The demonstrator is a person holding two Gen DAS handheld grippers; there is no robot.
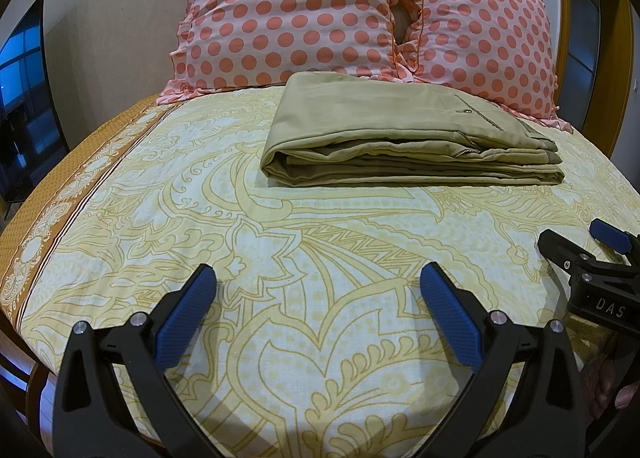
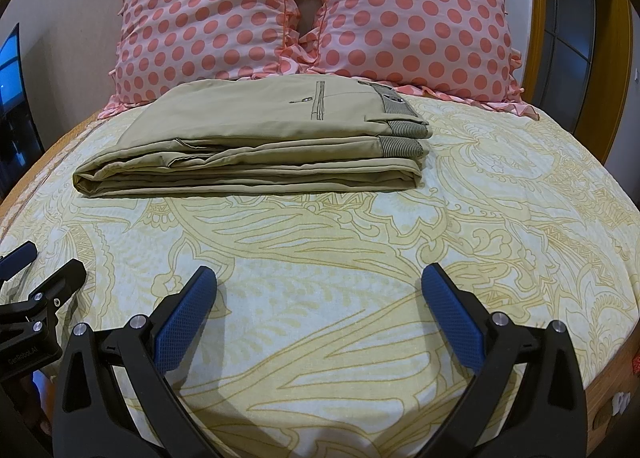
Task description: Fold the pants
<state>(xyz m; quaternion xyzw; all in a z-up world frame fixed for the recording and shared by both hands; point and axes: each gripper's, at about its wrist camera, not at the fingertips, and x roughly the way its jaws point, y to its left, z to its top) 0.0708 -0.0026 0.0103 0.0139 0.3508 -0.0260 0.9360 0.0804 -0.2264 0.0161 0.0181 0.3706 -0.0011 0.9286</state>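
Khaki pants [image 1: 400,129] lie folded in a flat stack on the bed, just in front of the pillows; they also show in the right wrist view [image 2: 256,145], with the striped waistband at their right end. My left gripper [image 1: 318,278] is open and empty, held over the bedsheet well short of the pants. My right gripper [image 2: 320,278] is open and empty too, also back from the pants. Each gripper shows at the edge of the other's view, the right one [image 1: 576,242] and the left one [image 2: 44,264].
Two pink polka-dot pillows [image 1: 288,13] [image 2: 416,21] lean against the headboard behind the pants. The yellow patterned bedsheet [image 1: 280,217] covers the bed. A dark screen [image 1: 24,97] stands off the left side. A wooden frame [image 2: 540,17] is at the right.
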